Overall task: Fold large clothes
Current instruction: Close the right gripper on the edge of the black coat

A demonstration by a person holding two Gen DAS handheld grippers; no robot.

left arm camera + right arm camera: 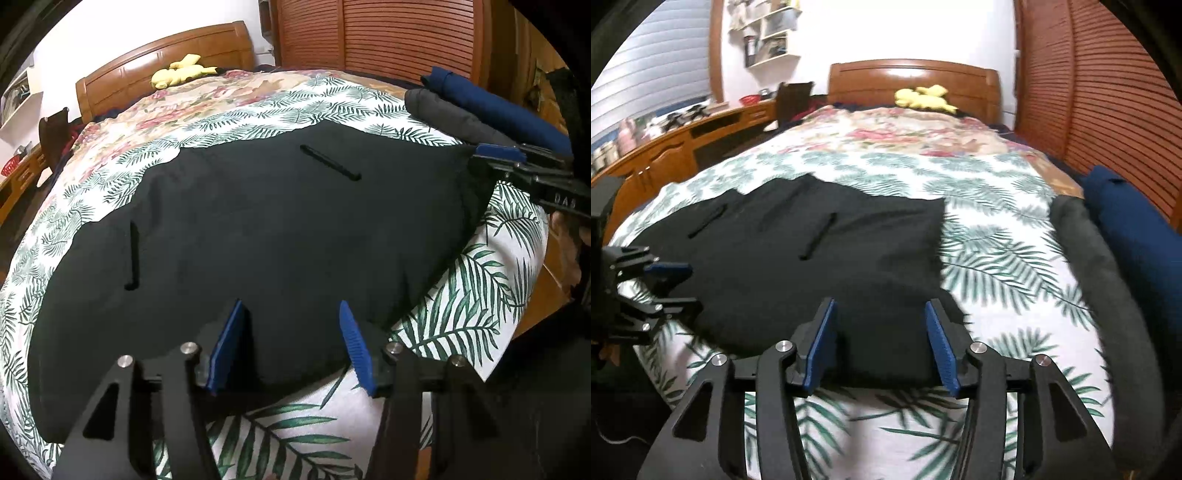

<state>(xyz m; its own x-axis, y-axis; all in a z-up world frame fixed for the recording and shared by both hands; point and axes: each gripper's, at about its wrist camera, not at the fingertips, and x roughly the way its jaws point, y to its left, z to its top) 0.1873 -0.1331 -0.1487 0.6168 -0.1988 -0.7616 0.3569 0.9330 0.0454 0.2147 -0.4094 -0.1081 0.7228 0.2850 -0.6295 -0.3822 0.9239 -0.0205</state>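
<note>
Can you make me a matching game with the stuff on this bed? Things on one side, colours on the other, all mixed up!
Things:
1. garment spread flat in the middle
2. soft toy by the headboard
3. folded cloth nearest the slatted doors
4. rolled cloth beside it

Colours:
A. navy blue
B. grey
C. black
D. yellow

Pairs: 1-C, 2-D, 3-A, 4-B

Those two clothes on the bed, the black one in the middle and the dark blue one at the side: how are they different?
The black garment lies spread flat in the middle of the leaf-print cover; the dark blue garment lies bundled at its right edge, by the slatted wooden doors. The black one shows two slit pockets; the blue one shows none. The black one covers far more of the bed. Both are dark, plain cloth.
</note>
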